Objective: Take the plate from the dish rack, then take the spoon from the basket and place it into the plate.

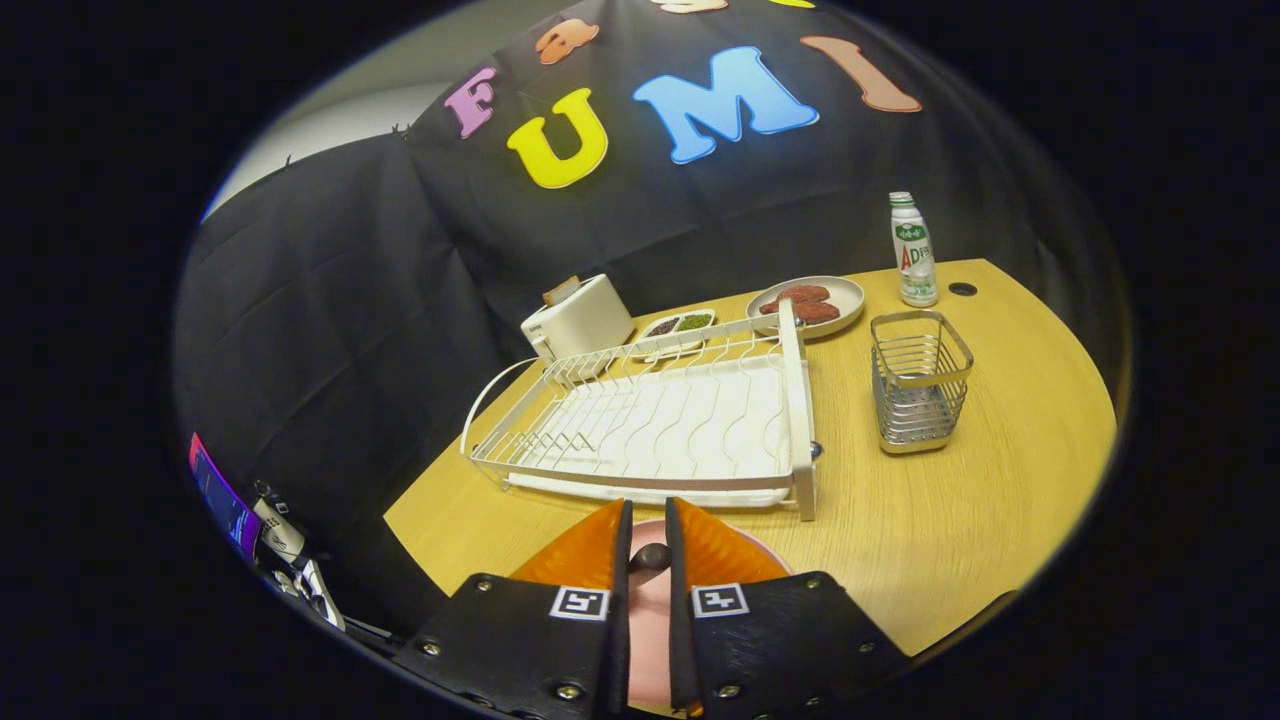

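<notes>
Dish rack (660, 420): empty, plate already out, far of your fingers.
Gripper (648, 556): nearly closed on a dark spoon handle (650, 556), above the pink plate (650, 600).
Basket (918, 380): right, looks empty.
Next: lower, then release the spoon onto the plate.

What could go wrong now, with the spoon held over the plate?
1. The gripper pinches only the thin dark spoon handle; it may twist or slip before it is low enough and bounce off the pink plate.
2. The plate lies near the table edge, under the fingers; a push downward could tip or slide it off.
3. The rack stands just ahead of the fingers; a forward move could knock it.
</notes>
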Motion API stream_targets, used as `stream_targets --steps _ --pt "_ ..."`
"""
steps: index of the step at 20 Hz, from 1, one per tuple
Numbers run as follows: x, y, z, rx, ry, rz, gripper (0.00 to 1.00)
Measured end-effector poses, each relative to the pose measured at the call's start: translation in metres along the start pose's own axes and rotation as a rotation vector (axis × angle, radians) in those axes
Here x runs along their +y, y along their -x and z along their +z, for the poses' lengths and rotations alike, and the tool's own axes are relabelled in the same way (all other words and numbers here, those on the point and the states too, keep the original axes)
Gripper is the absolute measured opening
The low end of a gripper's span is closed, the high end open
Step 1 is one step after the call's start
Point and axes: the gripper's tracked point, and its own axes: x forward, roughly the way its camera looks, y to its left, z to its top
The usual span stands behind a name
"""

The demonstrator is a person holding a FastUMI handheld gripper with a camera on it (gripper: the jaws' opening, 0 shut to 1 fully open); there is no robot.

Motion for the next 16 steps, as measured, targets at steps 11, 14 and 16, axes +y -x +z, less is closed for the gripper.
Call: stream_targets --steps 11,14,16 --pt "-0.06 0.011 -0.018 0.019 0.119 -0.179 0.28" --pt "-0.075 0.016 -0.019 0.033 0.198 -0.237 0.31" --pt "-0.078 0.02 -0.016 0.031 0.24 -0.253 0.31"
